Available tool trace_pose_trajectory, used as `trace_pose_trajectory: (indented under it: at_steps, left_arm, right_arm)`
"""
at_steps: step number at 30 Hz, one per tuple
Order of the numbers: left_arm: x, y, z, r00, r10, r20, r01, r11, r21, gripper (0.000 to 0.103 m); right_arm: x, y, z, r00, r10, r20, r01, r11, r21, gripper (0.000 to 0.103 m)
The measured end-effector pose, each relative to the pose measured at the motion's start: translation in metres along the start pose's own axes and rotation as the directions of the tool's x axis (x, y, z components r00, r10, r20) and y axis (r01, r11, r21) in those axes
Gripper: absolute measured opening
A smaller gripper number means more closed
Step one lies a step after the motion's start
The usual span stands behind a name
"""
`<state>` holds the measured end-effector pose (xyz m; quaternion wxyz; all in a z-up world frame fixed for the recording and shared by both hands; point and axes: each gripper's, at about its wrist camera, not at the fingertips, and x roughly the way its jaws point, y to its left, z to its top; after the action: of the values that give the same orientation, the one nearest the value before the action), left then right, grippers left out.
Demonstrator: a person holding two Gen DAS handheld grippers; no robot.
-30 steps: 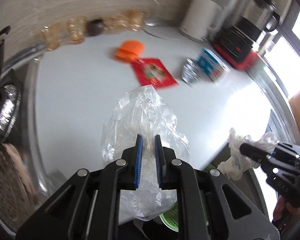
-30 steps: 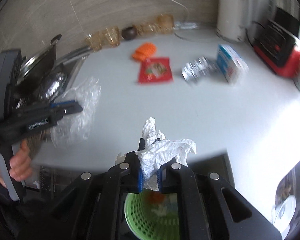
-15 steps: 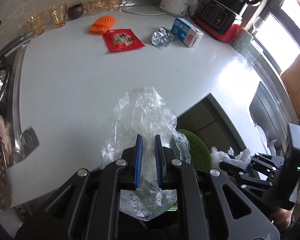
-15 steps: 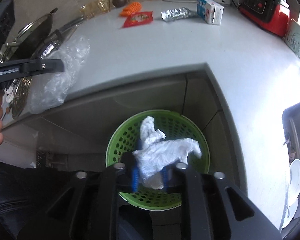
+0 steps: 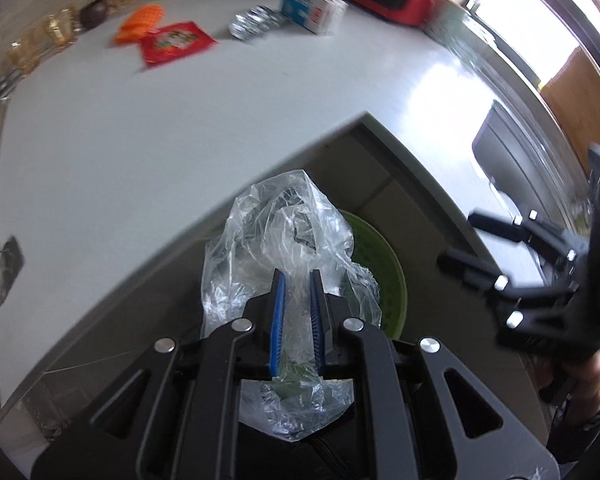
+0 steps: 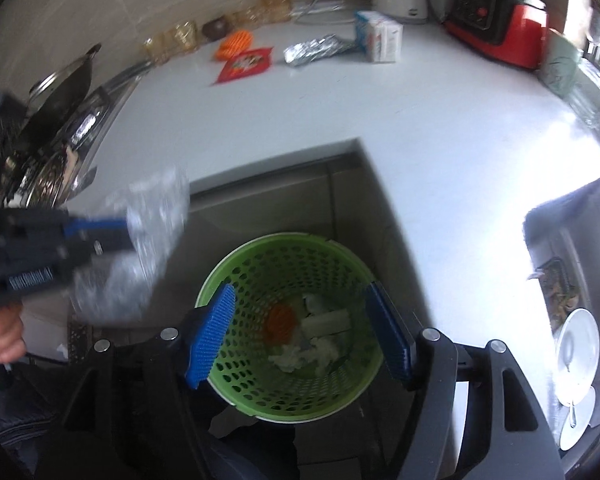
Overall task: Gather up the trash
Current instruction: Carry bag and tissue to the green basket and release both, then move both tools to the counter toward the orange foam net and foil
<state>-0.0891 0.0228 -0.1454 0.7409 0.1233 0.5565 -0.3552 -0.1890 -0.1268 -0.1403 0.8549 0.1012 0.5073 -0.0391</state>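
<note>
My left gripper point(image 5: 297, 280) is shut on a crumpled clear plastic bag point(image 5: 288, 236) and holds it off the counter edge, over the left side of the green perforated trash basket point(image 5: 384, 264). My right gripper point(image 6: 300, 300) is open and empty right above the basket point(image 6: 260, 256). White crumpled paper point(image 6: 300, 354) and an orange scrap lie at the basket's bottom. The left gripper with the bag point(image 6: 140, 248) shows blurred at the left of the right wrist view. The right gripper point(image 5: 468, 240) shows open at the right of the left wrist view.
On the white counter point(image 6: 380, 112) lie a red wrapper point(image 6: 244, 64), an orange piece point(image 6: 236, 42), crumpled foil point(image 6: 312, 50) and a small carton point(image 6: 380, 36). A kettle, a red appliance and glasses stand at the back. Pans are at the left, a sink with plates at the right.
My right gripper opened and the white paper dropped into the basket. My left gripper carried the bag from over the counter toward the basket.
</note>
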Motion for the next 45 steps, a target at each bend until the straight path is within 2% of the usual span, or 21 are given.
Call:
trace_pose_trajectory:
  at_steps: [4, 6, 7, 9, 11, 15, 19, 23, 25, 27, 30, 33, 36, 42, 45]
  left_arm:
    - [0.016, -0.019, -0.003, 0.999, -0.013, -0.044, 0.015, 0.998, 0.055, 0.012]
    - [0.025, -0.027, -0.004, 0.997, -0.021, -0.071, 0.027, 0.996, 0.083, 0.017]
    - [0.030, -0.030, -0.005, 0.996, -0.025, -0.085, 0.033, 0.995, 0.091, 0.021]
    - [0.037, -0.034, -0.005, 0.994, -0.023, -0.104, 0.034, 0.995, 0.098, 0.051]
    - [0.038, -0.037, -0.005, 0.996, -0.017, -0.092, 0.026, 0.995, 0.095, 0.064]
    - [0.031, -0.038, -0.002, 0.997, -0.026, -0.067, 0.033, 0.995, 0.096, 0.076]
    - [0.020, -0.032, 0.002, 0.999, -0.028, -0.036, 0.031, 0.996, 0.079, 0.082]
    - [0.003, -0.014, 0.011, 1.000, 0.011, 0.025, -0.012, 0.999, 0.037, 0.088]
    - [-0.006, -0.002, 0.014, 0.997, 0.049, 0.057, -0.050, 0.999, 0.018, 0.091]
    - [-0.014, 0.011, 0.018, 0.994, 0.074, 0.082, -0.075, 0.997, 0.005, 0.093]
    - [-0.022, 0.035, 0.027, 0.989, 0.105, 0.103, -0.101, 0.994, -0.043, 0.094]
    - [-0.028, 0.059, 0.034, 0.988, 0.110, 0.110, -0.101, 0.991, -0.091, 0.095]
    - [-0.034, 0.079, 0.043, 0.984, 0.122, 0.127, -0.106, 0.986, -0.125, 0.095]
    - [-0.038, 0.105, 0.069, 0.972, 0.169, 0.164, -0.149, 0.981, -0.128, 0.095]
    - [-0.036, 0.123, 0.093, 0.966, 0.185, 0.183, -0.166, 0.980, -0.114, 0.095]
  right_arm:
    - [-0.012, -0.012, -0.002, 0.999, -0.021, 0.027, 0.021, 1.000, 0.021, 0.068]
    - [-0.015, -0.017, -0.003, 0.999, -0.025, 0.030, 0.024, 0.999, 0.032, 0.068]
    - [-0.016, -0.019, -0.005, 0.999, -0.027, 0.030, 0.026, 0.999, 0.038, 0.068]
    - [-0.016, -0.022, -0.009, 0.999, -0.031, 0.025, 0.030, 0.998, 0.046, 0.068]
    - [-0.016, -0.024, -0.012, 0.999, -0.035, 0.020, 0.034, 0.998, 0.052, 0.068]
    - [-0.016, -0.028, -0.018, 0.999, -0.039, 0.013, 0.038, 0.997, 0.071, 0.068]
    - [-0.015, -0.029, -0.017, 0.999, -0.046, 0.013, 0.045, 0.996, 0.082, 0.068]
    - [-0.015, -0.028, -0.011, 0.998, -0.053, 0.022, 0.051, 0.995, 0.085, 0.069]
    - [-0.016, -0.026, -0.008, 0.997, -0.065, 0.031, 0.062, 0.995, 0.082, 0.080]
    - [-0.016, -0.022, -0.003, 0.996, -0.078, 0.043, 0.074, 0.995, 0.072, 0.083]
    - [-0.014, -0.017, 0.006, 0.996, -0.076, 0.051, 0.073, 0.995, 0.062, 0.083]
    - [-0.012, -0.010, 0.016, 0.994, -0.086, 0.062, 0.083, 0.995, 0.059, 0.089]
    - [-0.007, -0.002, 0.029, 0.994, -0.087, 0.072, 0.084, 0.995, 0.053, 0.091]
    - [0.004, 0.017, 0.059, 0.991, -0.103, 0.087, 0.099, 0.994, 0.047, 0.097]
    - [0.009, 0.026, 0.079, 0.986, -0.128, 0.105, 0.122, 0.991, 0.056, 0.100]
